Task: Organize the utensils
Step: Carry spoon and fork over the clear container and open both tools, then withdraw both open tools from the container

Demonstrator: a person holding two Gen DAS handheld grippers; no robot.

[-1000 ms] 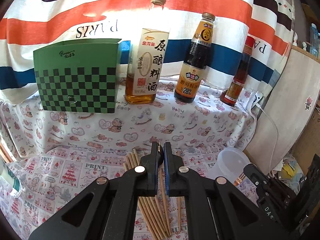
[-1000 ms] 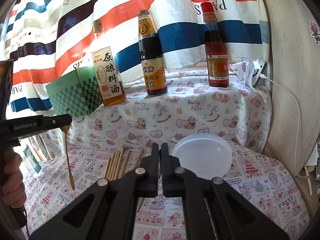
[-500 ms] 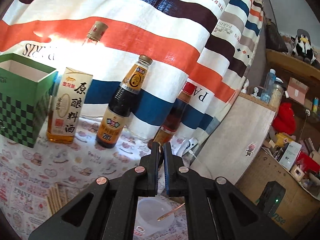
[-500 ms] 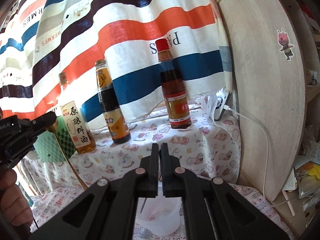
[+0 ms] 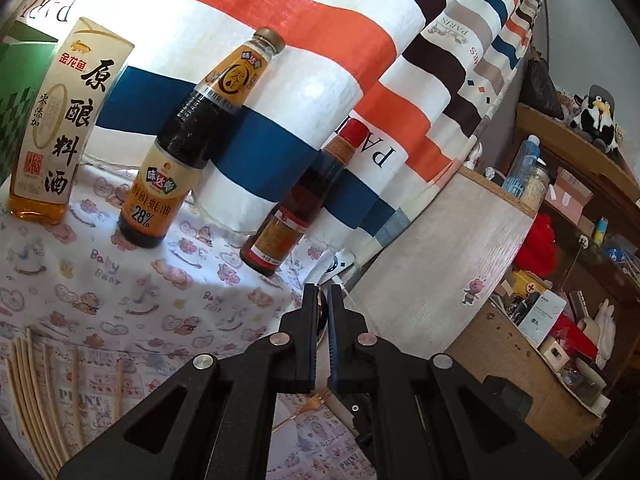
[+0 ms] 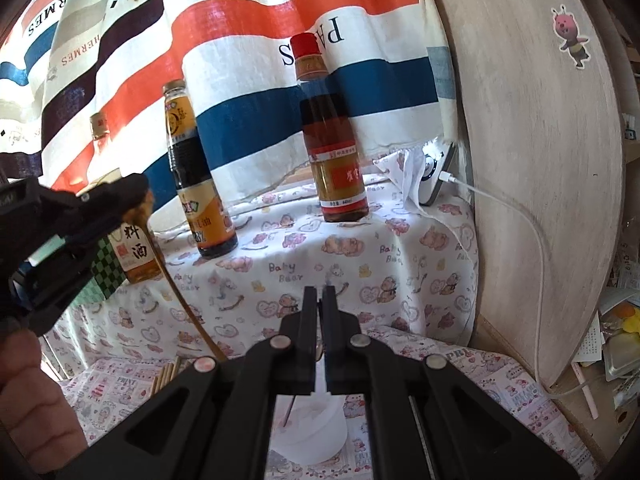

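Observation:
My left gripper (image 5: 323, 292) is shut on a brown long-handled utensil (image 6: 180, 292). In the right wrist view that gripper (image 6: 138, 188) sits at the left, and the utensil's handle hangs down and to the right from its fingertips. My right gripper (image 6: 319, 294) is shut on a thin golden utensil whose lower end (image 6: 290, 412) hangs over a white plastic container (image 6: 316, 436). In the left wrist view the fork-like tip of this golden utensil (image 5: 306, 404) shows below my left fingers. Several wooden chopsticks (image 5: 36, 392) lie on the printed cloth at the lower left.
On the raised cloth-covered ledge stand a cooking wine bottle (image 5: 52, 128), a dark sauce bottle (image 5: 180, 160) and a red-capped bottle (image 6: 332, 148). A green checkered box (image 6: 106, 268) stands left of them. A round wooden board (image 6: 532, 160) and cluttered shelves (image 5: 560, 280) close off the right.
Both views have swung right and upward. The chopsticks slid to the left edge of the left wrist view. My left gripper with its utensil came closer to the right gripper and the container.

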